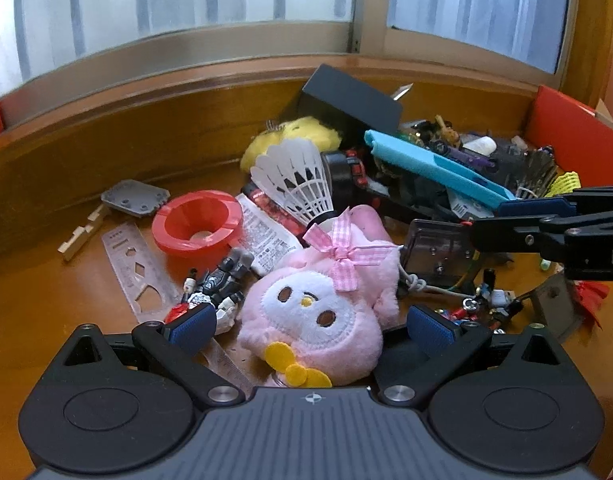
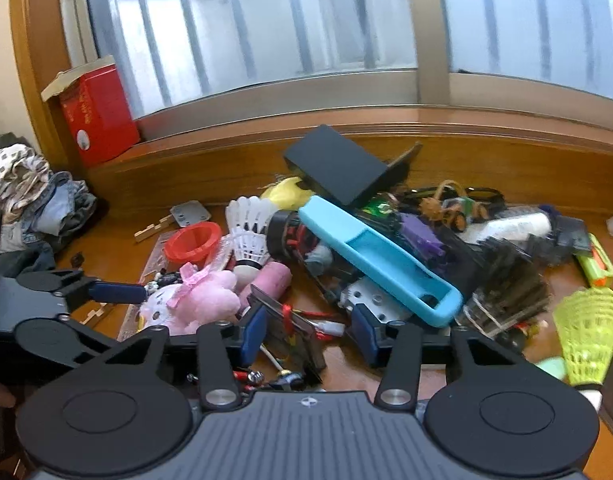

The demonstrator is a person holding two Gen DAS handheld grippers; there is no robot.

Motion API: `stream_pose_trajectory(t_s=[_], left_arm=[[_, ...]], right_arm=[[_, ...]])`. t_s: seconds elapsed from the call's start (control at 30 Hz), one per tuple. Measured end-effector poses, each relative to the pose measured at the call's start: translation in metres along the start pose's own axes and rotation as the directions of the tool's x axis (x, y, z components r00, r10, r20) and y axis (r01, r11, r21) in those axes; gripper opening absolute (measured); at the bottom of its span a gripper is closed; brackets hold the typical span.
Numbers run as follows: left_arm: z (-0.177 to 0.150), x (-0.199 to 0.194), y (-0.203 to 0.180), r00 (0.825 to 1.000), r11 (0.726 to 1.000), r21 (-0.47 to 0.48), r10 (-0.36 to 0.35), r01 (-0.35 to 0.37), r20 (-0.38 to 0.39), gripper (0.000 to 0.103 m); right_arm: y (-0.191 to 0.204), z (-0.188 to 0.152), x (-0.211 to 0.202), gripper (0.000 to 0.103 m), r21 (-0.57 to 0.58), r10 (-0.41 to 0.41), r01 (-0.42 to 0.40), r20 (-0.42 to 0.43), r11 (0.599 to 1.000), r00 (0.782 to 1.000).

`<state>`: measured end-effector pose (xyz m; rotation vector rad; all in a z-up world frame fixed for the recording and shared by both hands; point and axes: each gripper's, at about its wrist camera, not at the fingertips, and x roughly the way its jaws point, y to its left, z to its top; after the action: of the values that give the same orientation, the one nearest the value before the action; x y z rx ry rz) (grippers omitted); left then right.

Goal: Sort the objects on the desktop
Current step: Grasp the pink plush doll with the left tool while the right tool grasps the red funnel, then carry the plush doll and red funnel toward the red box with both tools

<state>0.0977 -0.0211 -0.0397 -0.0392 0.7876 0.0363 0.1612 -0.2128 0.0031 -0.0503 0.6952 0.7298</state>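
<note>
A pink plush doll (image 1: 318,308) with a checked bow lies face up on the wooden desk (image 1: 46,280), between the spread blue pads (image 1: 192,322) of my left gripper (image 1: 311,323). The pads stand clear of its sides, so the gripper is open. In the right wrist view my right gripper (image 2: 308,334) is open over a smoky clear box (image 2: 290,328) with red wires, and the right-hand pad is well apart from it. The right gripper (image 1: 490,220) reaches in from the right in the left wrist view, near that same box (image 1: 438,248).
A heap fills the desk: white shuttlecock (image 1: 296,180), red round dish (image 1: 196,224), light blue case (image 1: 430,168), black box (image 1: 350,100), yellow plush (image 1: 294,136), toy figure (image 1: 218,284), clear stencil ruler (image 1: 142,264). A yellow-green shuttlecock (image 2: 586,336) lies right; clothes (image 2: 30,200) left.
</note>
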Motion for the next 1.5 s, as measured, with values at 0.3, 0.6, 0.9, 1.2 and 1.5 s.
stream_pose_trajectory(t_s=[0.3, 0.6, 0.9, 1.2, 1.5], left_arm=[[0.007, 0.024, 0.000, 0.998, 0.998, 0.069, 0.004, 0.000, -0.057, 0.103], [-0.004, 0.009, 0.010, 0.998, 0.998, 0.035, -0.062, 0.061, 0.027, 0.068], [-0.024, -0.024, 0.039, 0.992, 0.997, 0.016, -0.071, 0.070, 0.102, 0.067], [-0.048, -0.053, 0.085, 0.995, 0.995, -0.100, 0.025, -0.016, 0.098, 0.067], [-0.060, -0.076, 0.105, 0.993, 0.994, -0.108, 0.027, -0.014, 0.119, 0.068]], right_arm=[[0.009, 0.010, 0.015, 0.050, -0.039, 0.027, -0.027, -0.012, 0.999, 1.000], [0.043, 0.036, 0.018, 0.052, -0.200, 0.029, -0.023, 0.027, 0.980, 0.999], [0.102, 0.090, 0.102, 0.072, -0.327, 0.111, -0.121, -0.050, 0.937, 0.993], [0.150, 0.095, 0.192, 0.081, -0.421, 0.009, -0.087, -0.183, 0.903, 0.983], [0.153, 0.086, 0.202, 0.067, -0.364, -0.023, -0.044, -0.176, 0.930, 0.984]])
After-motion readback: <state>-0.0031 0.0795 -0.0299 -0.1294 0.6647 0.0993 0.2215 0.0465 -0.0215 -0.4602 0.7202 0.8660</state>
